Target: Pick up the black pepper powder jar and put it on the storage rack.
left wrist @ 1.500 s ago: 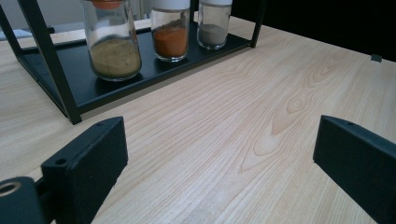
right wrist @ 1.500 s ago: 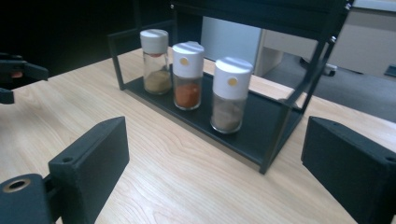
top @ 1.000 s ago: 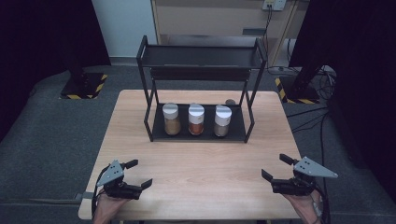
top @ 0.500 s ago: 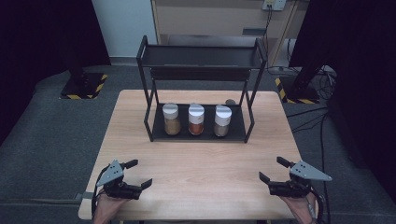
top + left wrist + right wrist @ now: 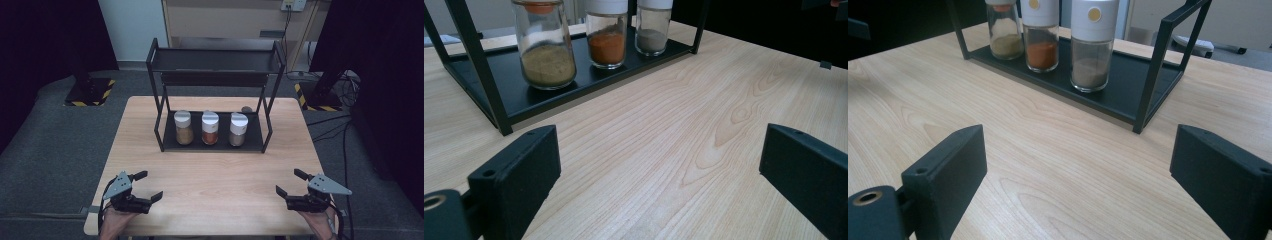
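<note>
A black two-tier metal rack [image 5: 215, 142] stands at the back of the wooden table [image 5: 215, 175]. On its lower shelf stand three white-capped glass spice jars: one with yellow-brown powder [image 5: 183, 128] [image 5: 544, 45] [image 5: 1004, 32], one with orange powder [image 5: 210, 128] [image 5: 607, 35] [image 5: 1042, 37], one with grey-brown powder [image 5: 238, 130] [image 5: 653, 27] [image 5: 1092, 47]. My left gripper [image 5: 149, 186] rests open near the front left corner, nothing between its jaws. My right gripper [image 5: 291, 182] is open near the front right corner, also holding nothing.
The rack's upper shelf [image 5: 215, 62] holds nothing. A small dark round object [image 5: 246, 109] lies on the table behind the rack. Bare wood stretches between the rack and both grippers. Cables [image 5: 340, 130] trail on the grey floor at the right.
My right gripper has drifted slightly toward the front edge of the table. The left gripper and the jars have not moved.
</note>
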Tool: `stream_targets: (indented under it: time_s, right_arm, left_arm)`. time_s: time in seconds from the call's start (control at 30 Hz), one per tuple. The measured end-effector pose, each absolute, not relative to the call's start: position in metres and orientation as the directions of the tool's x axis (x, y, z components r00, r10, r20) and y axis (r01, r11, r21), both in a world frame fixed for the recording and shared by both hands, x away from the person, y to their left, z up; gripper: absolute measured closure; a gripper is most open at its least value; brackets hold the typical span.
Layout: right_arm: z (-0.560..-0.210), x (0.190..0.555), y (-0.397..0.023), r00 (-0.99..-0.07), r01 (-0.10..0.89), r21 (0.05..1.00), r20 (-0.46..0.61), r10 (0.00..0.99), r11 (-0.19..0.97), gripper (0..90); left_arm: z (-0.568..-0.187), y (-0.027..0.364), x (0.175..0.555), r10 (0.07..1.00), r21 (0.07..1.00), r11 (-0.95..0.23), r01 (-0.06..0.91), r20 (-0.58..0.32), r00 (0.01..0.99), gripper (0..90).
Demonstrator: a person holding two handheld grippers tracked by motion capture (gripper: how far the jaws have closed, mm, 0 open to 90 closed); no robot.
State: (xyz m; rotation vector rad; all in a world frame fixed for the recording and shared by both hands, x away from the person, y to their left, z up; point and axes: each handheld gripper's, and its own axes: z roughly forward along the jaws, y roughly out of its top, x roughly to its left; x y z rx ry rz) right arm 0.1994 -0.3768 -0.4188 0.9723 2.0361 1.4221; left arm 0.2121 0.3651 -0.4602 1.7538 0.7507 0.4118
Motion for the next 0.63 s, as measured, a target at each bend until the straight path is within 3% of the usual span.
stream_targets:
  time_s: [0.63]
  right_arm:
    - [-0.4204, 0.202, -0.3769, -0.64, 0.294, 0.931, 0.026, 0.768, 0.214, 8.1]
  left_arm:
    - [-0.461, 0.3657, 0.2126, 0.667, 0.948, -0.166, 0.273, -0.096, 0.739, 2.2]
